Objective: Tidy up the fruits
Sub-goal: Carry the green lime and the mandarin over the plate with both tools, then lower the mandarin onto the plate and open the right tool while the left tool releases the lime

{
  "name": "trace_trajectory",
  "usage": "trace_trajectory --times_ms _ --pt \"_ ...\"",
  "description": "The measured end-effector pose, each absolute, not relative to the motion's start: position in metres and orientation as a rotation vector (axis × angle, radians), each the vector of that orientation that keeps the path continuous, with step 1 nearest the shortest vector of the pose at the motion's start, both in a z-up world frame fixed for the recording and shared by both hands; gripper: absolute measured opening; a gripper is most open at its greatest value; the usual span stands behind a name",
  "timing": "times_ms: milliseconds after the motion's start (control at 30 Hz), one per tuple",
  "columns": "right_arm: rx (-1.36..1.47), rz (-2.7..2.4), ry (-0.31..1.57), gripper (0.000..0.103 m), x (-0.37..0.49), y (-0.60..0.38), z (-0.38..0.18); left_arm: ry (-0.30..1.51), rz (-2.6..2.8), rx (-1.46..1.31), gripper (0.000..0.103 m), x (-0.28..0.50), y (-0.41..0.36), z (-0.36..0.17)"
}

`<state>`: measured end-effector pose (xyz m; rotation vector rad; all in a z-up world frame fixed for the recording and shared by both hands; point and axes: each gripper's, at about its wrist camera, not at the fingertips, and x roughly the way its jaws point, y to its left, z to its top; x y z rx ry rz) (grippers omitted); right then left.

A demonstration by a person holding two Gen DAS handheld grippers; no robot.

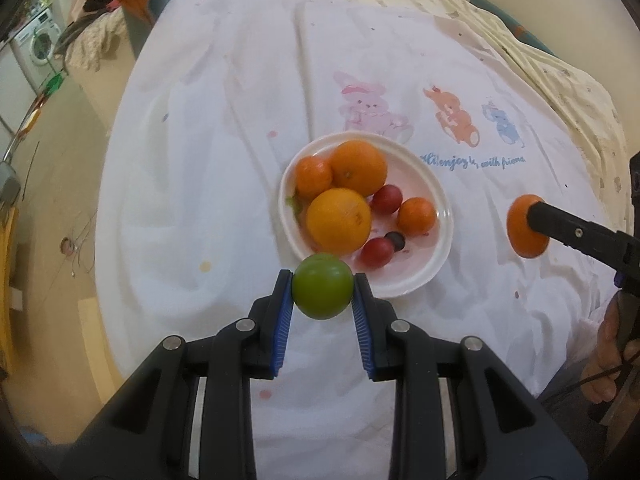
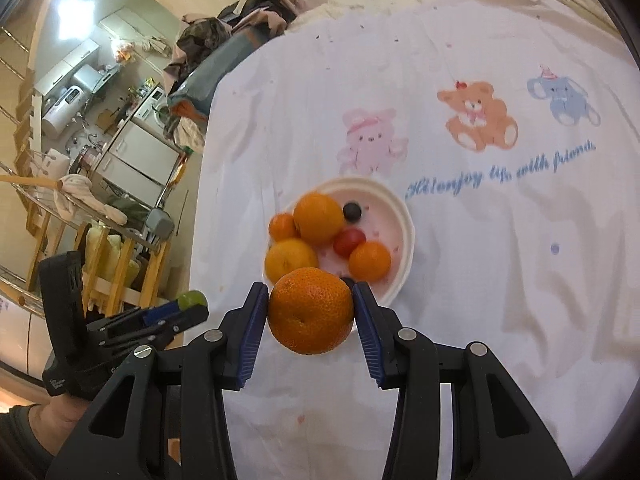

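Note:
A white plate [image 1: 416, 280] sits on a white cartoon-print cloth and holds two oranges, two small tangerines, red cherry tomatoes and a dark grape. My left gripper [image 1: 322, 286] is shut on a green fruit [image 1: 322, 292], held just in front of the plate's near rim. My right gripper [image 2: 311, 310] is shut on a tangerine [image 2: 311, 310], held just short of the plate [image 2: 400, 216]. That tangerine also shows at the right of the left wrist view [image 1: 524, 226]. The left gripper with the green fruit [image 2: 193, 300] shows at the left of the right wrist view.
The white cloth [image 1: 224, 128] covers a round table, with bedding [image 1: 568, 92] behind it. The table's left edge drops to the floor [image 1: 52, 216]. Kitchen shelves and a wooden rack [image 2: 100, 208] stand to the left.

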<state>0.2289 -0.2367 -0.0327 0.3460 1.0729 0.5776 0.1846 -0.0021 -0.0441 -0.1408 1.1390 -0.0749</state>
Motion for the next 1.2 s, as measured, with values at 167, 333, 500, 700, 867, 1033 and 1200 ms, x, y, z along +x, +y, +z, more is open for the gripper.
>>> trace_trajectory --times_ms 167,333,500,700,867,1033,1200 --pt "0.352 0.552 1.087 0.046 0.249 -0.239 -0.041 1.131 -0.091 -0.102 0.025 0.201 -0.013 -0.041" --pt "0.353 0.541 1.098 0.046 0.265 -0.237 -0.049 1.139 -0.105 -0.085 0.025 0.212 -0.021 -0.046" --pt "0.337 0.545 1.115 0.046 0.277 -0.227 -0.058 1.146 -0.103 -0.078 0.025 0.216 -0.021 -0.058" --pt "0.314 0.563 1.153 0.046 0.289 -0.211 -0.075 1.172 -0.096 -0.121 0.025 0.22 -0.016 -0.069" --pt "0.317 0.575 1.185 0.047 0.294 -0.203 -0.089 1.203 -0.091 -0.172 0.025 0.22 -0.012 -0.076" --pt "0.341 0.596 1.226 0.048 0.297 -0.196 -0.101 1.201 -0.087 -0.201 0.025 0.219 -0.009 -0.073" --pt "0.356 0.613 1.24 0.056 0.298 -0.188 -0.105 1.223 -0.092 -0.206 0.025 0.22 -0.009 -0.078"
